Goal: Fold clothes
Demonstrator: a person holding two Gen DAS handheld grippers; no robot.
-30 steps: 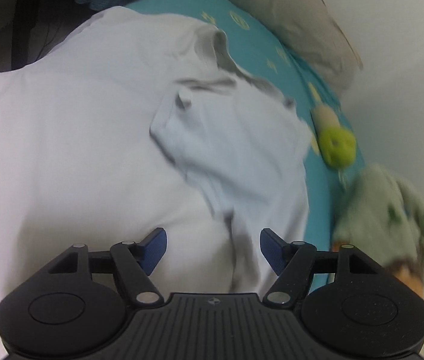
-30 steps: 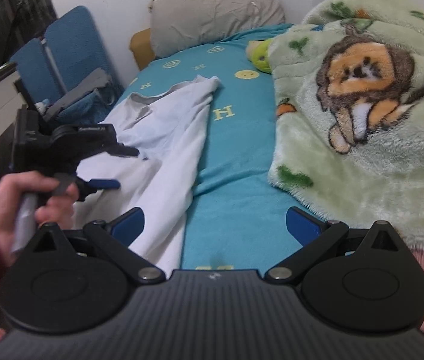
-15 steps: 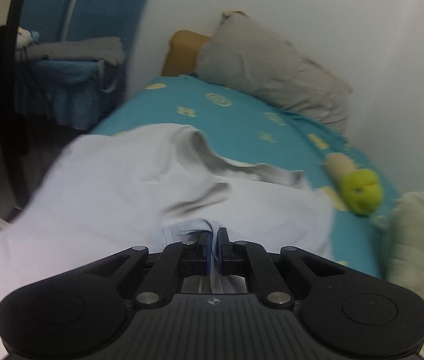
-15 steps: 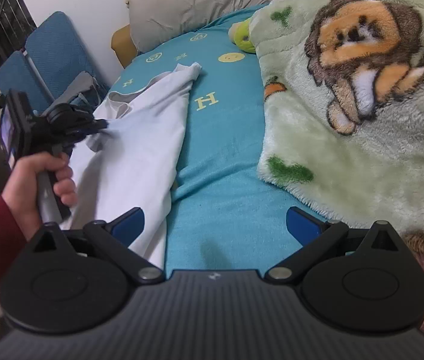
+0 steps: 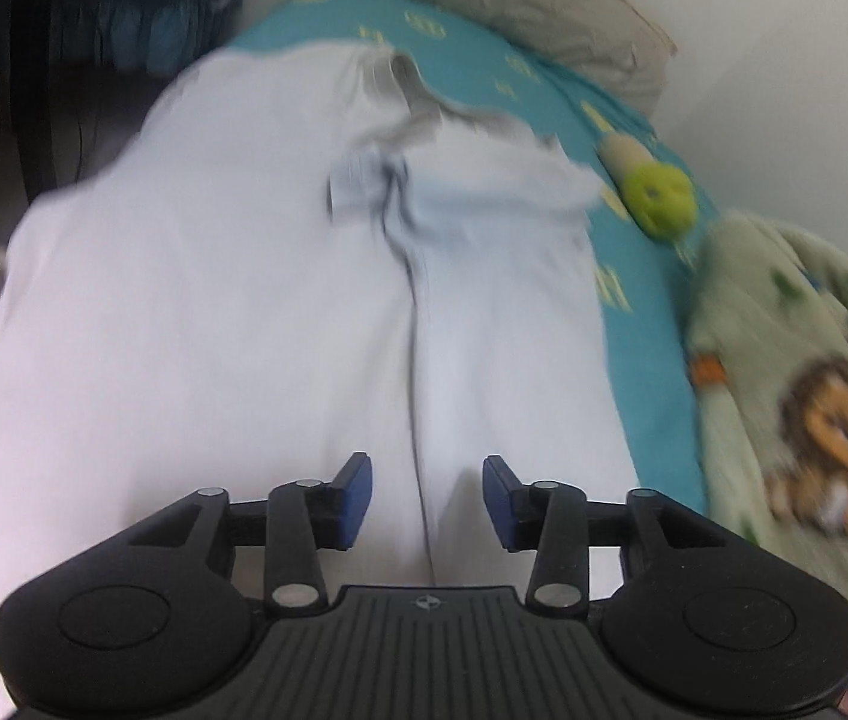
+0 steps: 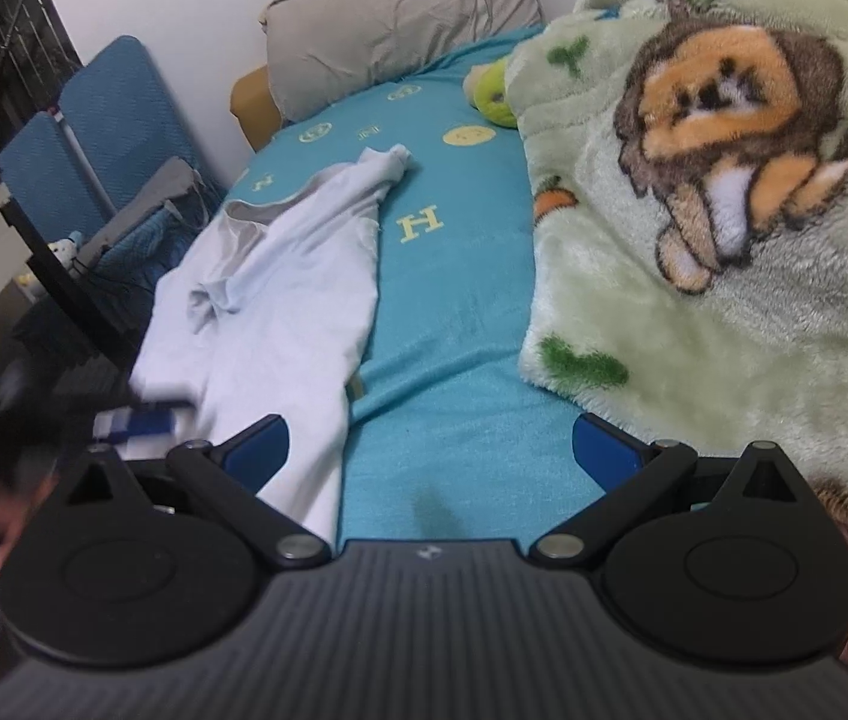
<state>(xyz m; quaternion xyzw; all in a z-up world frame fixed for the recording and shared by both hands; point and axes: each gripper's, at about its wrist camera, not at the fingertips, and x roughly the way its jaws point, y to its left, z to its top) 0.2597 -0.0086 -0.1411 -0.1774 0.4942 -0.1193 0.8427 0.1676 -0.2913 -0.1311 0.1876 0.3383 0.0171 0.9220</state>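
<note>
A white T-shirt (image 5: 214,312) lies lengthwise on the left side of the teal bed sheet (image 6: 460,276), collar toward the pillow, with a sleeve folded in over its chest (image 6: 226,294). My left gripper (image 5: 427,495) is open and empty, hovering over the shirt's lower part, astride a long crease. It shows blurred at the left edge of the right wrist view (image 6: 142,420). My right gripper (image 6: 430,444) is open and empty above the sheet near the shirt's lower right edge.
A green lion-print blanket (image 6: 724,210) is heaped on the right side of the bed. A grey pillow (image 6: 400,30) and a green plush toy (image 6: 493,99) lie at the head. Blue chairs (image 6: 106,144) stand left of the bed.
My left gripper, shut on the sleeve half a second ago, has let it go, opened and pulled back toward the shirt's hem. The sleeve now rests folded on the chest.
</note>
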